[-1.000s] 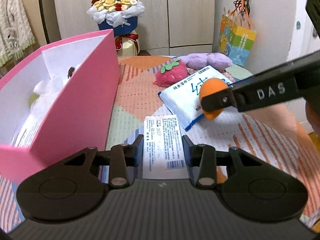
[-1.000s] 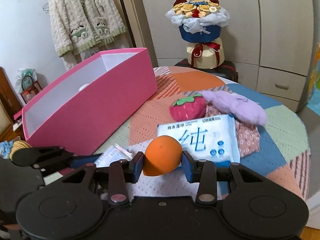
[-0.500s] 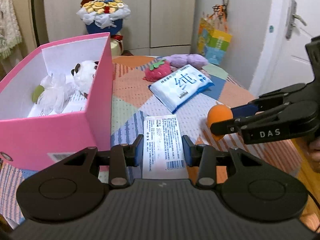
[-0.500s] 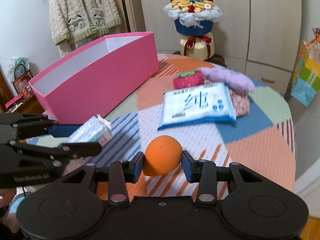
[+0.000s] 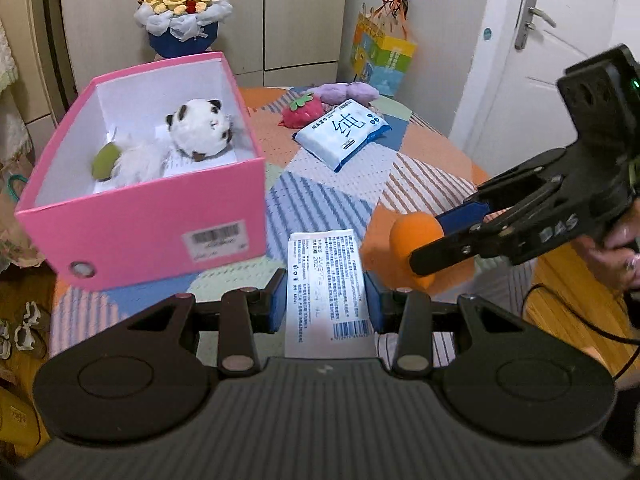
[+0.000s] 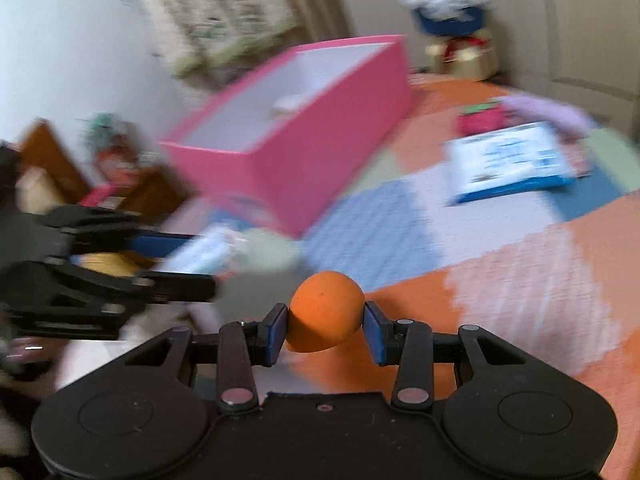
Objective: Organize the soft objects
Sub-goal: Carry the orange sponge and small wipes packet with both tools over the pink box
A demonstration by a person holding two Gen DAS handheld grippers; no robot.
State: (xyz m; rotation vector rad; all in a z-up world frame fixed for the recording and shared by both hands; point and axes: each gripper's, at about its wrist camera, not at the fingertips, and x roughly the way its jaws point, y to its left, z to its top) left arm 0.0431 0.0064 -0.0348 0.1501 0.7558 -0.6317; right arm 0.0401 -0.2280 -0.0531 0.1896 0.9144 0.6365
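Left gripper (image 5: pixel 326 306): clamped on a tissue pack (image 5: pixel 326 280), held above the surface (image 5: pixel 320 196) beside the box (image 5: pixel 152 216).
Right gripper (image 6: pixel 325 330): closed on an orange sponge (image 6: pixel 325 310), lifted clear, likely for boxing.
Box: panda plush (image 5: pixel 198 128) already inside.
Left out: wipes (image 5: pixel 342 134), strawberry (image 5: pixel 300 110).

The left wrist view is sharp and evenly lit by soft indoor light — print on the pack (image 5: pixel 326 280) reads clearly, and the pink box (image 5: pixel 160 224) casts only a faint shadow on the cloth beside it. Fisheye bending bows the door (image 5: pixel 560 60) and the cabinets behind the box. The right wrist view is heavily smeared by motion: the box (image 6: pixel 320 152), the wipes (image 6: pixel 512 164) to its right and the wall behind it are streaked — only the orange ball (image 6: pixel 324 312) and the black gripper body stay crisp. Its corners go dark.
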